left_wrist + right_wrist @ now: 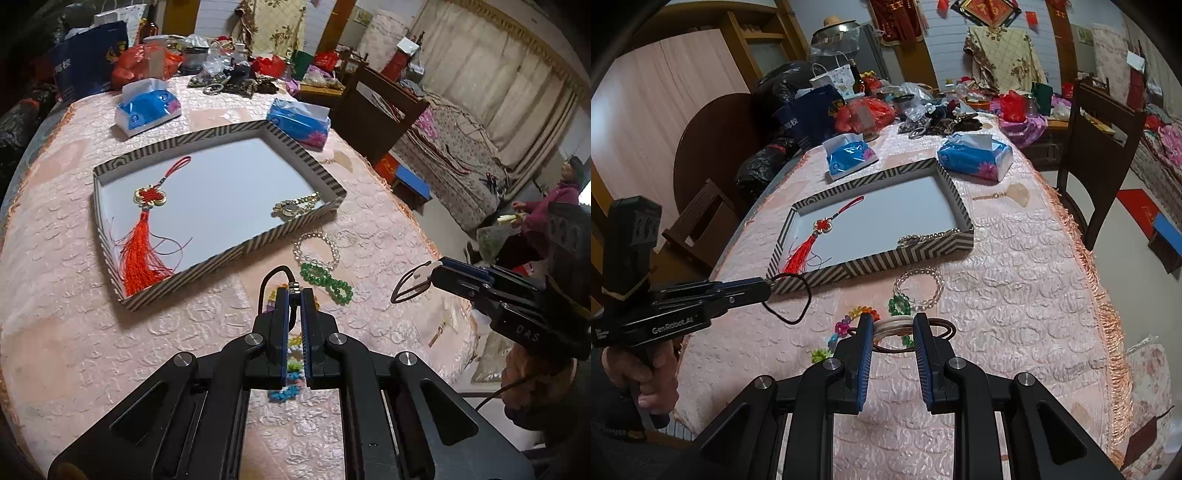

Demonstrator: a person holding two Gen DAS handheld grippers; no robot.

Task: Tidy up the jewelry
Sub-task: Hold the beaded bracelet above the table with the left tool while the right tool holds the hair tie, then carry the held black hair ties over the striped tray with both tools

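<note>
A striped tray (177, 146) (868, 264) with a white floor holds a red knot tassel (144, 254) (798, 254) and a gold chain piece (291, 208) (923, 236). My left gripper (295, 291) (767, 286) is shut on a black cord loop (273, 273) (809, 295), held over the cloth near the tray's front corner. My right gripper (893, 325) (434, 269) is shut on a bundle of white rings (886, 326) and brown elastic loops (942, 326) (395, 293). On the cloth lie a clear bead bracelet (295, 251) (940, 280), a green one (332, 286) (897, 304) and a multicoloured one (291, 369) (849, 325).
Two blue tissue packs (849, 153) (975, 155) sit behind the tray, with bags and clutter (923, 118) at the far end. A small fan-shaped item (1015, 194) lies to the tray's right. A wooden chair (1100, 147) stands by the fringed table edge. A person (546, 206) sits beyond it.
</note>
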